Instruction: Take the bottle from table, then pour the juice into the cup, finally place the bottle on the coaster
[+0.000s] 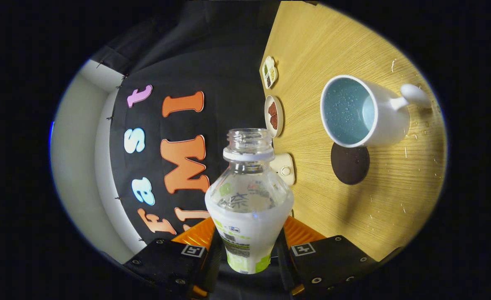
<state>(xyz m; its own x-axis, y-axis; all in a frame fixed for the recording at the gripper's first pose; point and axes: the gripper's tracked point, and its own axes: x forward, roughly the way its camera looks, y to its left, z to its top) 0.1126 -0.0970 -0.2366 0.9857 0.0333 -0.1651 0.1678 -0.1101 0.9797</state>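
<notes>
My gripper [247, 250] is shut on a clear plastic bottle [247, 196] with a white and green label; both fingers press on its lower body. The bottle's cap is off and its open neck points away from the fingers. The whole view is rolled, so the wooden table [354, 50] stands on edge to the right. A white mug [364, 111] with a pale blue, wet inside lies beyond the bottle's neck and to its right, apart from it. A dark round coaster [349, 163] lies on the table just beside the mug.
Two small dishes [274, 116] with dark food and a divided dish [269, 71] line the table's far edge by the black cloth wall. A small white object [285, 168] sits behind the bottle's shoulder. Droplets spot the table near the mug.
</notes>
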